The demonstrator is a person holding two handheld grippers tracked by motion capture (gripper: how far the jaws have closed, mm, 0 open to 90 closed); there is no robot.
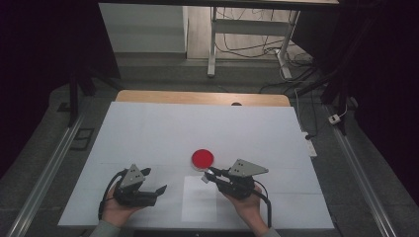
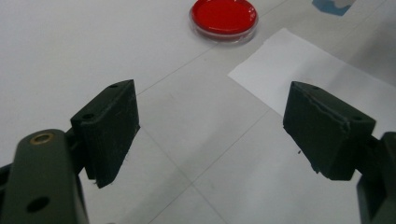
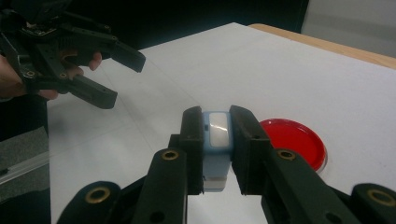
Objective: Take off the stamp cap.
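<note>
Already picked up: small pale-blue block (image 3: 217,140) clamped in right gripper (image 3: 217,149), not yet set down.

Seen at centre of right gripper view, pinched upright between both jaws; in high view, lifted just right of frame centre, close beside red dish (image 1: 202,158). Dish lying on white table (image 1: 148,133), nothing in it. White paper sheet (image 1: 199,197) below the dish, bare. Left gripper (image 1: 155,180) spread wide, holding nothing, lower left. Probably left to do: placing the block.
</note>
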